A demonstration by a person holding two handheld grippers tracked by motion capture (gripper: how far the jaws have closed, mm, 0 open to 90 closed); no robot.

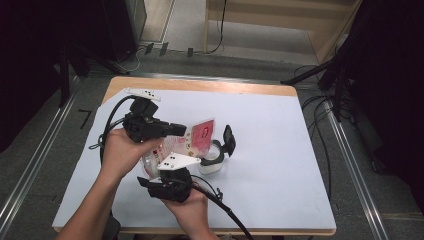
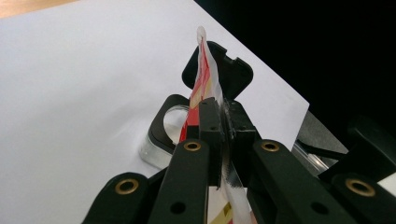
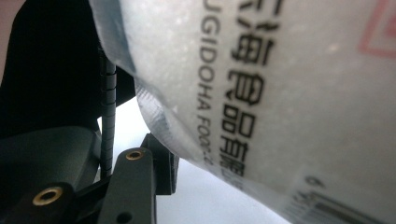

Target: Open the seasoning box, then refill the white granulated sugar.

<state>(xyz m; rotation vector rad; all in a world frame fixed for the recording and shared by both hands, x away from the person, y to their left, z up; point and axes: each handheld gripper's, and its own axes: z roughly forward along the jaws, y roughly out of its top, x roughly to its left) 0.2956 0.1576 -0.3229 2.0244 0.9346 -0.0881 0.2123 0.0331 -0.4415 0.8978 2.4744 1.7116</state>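
High view: left gripper (image 1: pixel 184 131) pinching bag (image 1: pixel 195 140) by its top edge, above white sheet (image 1: pixel 280 150), just beside open black-lidded jar (image 1: pixel 216 159). Right gripper (image 1: pixel 167 167) under bag's body, jaws part-spread around it; whether pads press, cannot tell.

- We see our left hand (image 1: pixel 120 150) wrapped around the left gripper (image 1: pixel 182 131), forearm coming in from the table's near-left corner.
- Its jaws point toward the right edge and stand pressed together; in the left gripper view the two black pads (image 2: pixel 210 126) meet on a thin sheet.
- Our right hand (image 1: pixel 187 207) grips the right gripper (image 1: pixel 167 162) from below, close to the near edge, jaws aimed toward the far edge.
- Those jaws stand partly apart.
- Both grippers sit close together, left of the table's middle.
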